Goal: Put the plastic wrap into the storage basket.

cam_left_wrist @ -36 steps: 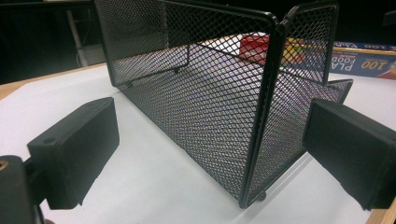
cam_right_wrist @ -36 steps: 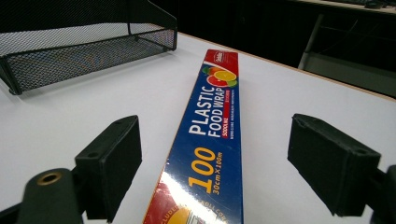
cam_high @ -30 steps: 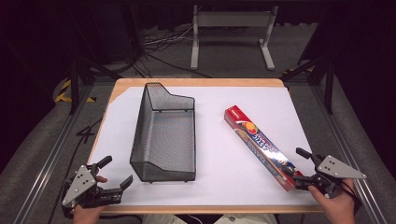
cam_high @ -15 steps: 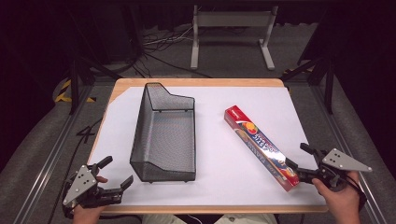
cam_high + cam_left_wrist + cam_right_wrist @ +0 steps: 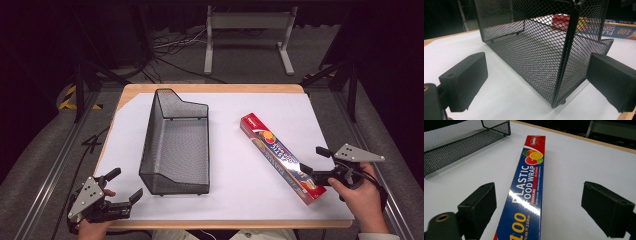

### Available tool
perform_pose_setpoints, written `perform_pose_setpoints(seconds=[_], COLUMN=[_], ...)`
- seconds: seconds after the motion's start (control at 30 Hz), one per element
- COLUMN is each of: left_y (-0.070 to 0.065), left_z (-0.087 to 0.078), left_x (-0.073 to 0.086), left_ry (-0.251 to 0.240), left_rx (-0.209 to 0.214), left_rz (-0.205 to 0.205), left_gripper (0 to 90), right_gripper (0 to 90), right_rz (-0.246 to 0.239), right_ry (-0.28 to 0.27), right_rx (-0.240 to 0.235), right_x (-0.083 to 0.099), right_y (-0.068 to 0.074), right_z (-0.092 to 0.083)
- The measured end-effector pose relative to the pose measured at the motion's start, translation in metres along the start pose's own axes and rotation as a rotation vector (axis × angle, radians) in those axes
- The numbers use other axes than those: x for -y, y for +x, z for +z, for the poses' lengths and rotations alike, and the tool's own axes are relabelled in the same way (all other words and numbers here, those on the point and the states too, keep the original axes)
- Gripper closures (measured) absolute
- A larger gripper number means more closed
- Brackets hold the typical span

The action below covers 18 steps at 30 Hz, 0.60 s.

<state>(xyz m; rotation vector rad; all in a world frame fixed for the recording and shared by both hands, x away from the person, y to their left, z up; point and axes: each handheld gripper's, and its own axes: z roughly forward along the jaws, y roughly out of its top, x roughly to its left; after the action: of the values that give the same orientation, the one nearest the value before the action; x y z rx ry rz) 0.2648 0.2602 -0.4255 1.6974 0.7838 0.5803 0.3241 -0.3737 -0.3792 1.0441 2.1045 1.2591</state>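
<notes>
The right gripper (image 5: 316, 161) has just been widening its jaws, now released astride the plastic wrap box (image 5: 280, 156) lying diagonally on the desk (image 5: 230, 150); centre them, then close squarely. The left gripper (image 5: 125, 185) rests released

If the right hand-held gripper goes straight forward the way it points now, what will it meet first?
Most likely the plastic wrap box. The right hand-held gripper has just been opening, and the box's near end lies between its open jaws, untouched. The mesh basket stands farther off, to the side.
</notes>
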Motion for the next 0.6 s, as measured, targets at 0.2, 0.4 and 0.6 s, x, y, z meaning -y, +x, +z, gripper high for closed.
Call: perform_pose_setpoints(seconds=[0.2, 0.4, 0.6], left_y=[0.0, 0.0, 0.0], left_z=[0.0, 0.0, 0.0], left_x=[0.0, 0.0, 0.0], left_ry=[0.003, 0.008, 0.013], left_rx=[0.004, 0.005, 0.006], left_rz=[0.005, 0.011, 0.012], left_gripper=[4.5, 4.5, 4.5], right_gripper=[17.4, 17.1, 15.6], right_rz=[-0.001, 0.012, 0.03], right_ry=[0.077, 0.101, 0.161], right_rx=[-0.011, -0.018, -0.048], right_x=[-0.011, -0.02, -0.027], right_y=[-0.002, 0.001, 0.006], right_z=[0.008, 0.019, 0.04])
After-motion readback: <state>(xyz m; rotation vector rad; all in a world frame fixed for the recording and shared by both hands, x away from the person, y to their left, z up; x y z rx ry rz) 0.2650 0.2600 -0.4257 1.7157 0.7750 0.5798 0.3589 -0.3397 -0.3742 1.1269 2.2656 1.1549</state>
